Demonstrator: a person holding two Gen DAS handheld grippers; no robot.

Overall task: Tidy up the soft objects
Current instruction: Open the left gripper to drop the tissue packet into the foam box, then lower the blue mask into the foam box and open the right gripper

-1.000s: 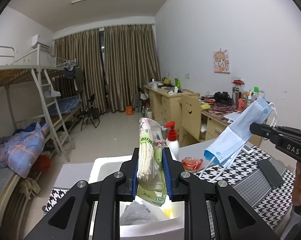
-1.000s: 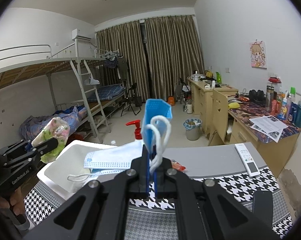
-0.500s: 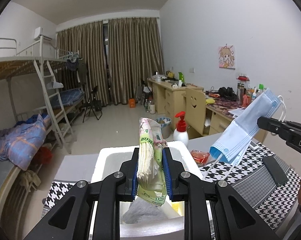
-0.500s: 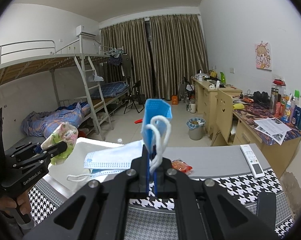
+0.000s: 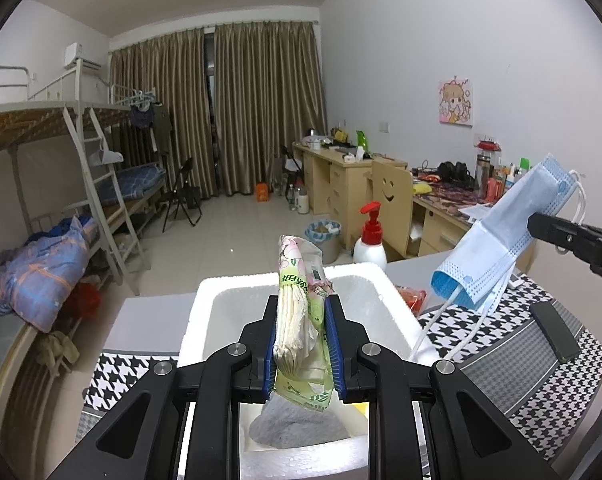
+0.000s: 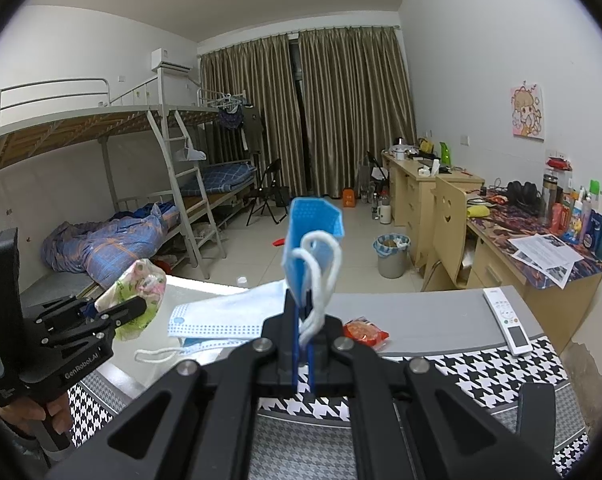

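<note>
My left gripper (image 5: 302, 340) is shut on a green and pink floral tissue pack (image 5: 301, 312), held upright over a white foam box (image 5: 221, 300). A grey cloth (image 5: 297, 428) lies in the box below the pack. My right gripper (image 6: 302, 316) is shut on several blue face masks (image 6: 313, 228), whose white ear loops (image 6: 321, 276) dangle. In the left wrist view the face masks (image 5: 501, 240) hang to the right of the box, above the table. In the right wrist view the left gripper (image 6: 129, 308) with the tissue pack (image 6: 141, 288) appears at the left.
A red-capped pump bottle (image 5: 369, 240) stands behind the box. A red snack packet (image 6: 365, 332) and a white remote (image 6: 509, 320) lie on the grey table. A black phone (image 5: 553, 332) rests on the houndstooth cloth (image 5: 541, 392). Bunk beds and desks line the room.
My left gripper with the tissue pack has sunk and moved forward over the foam box, which now shows more fully. The right gripper with the masks has stayed put.
</note>
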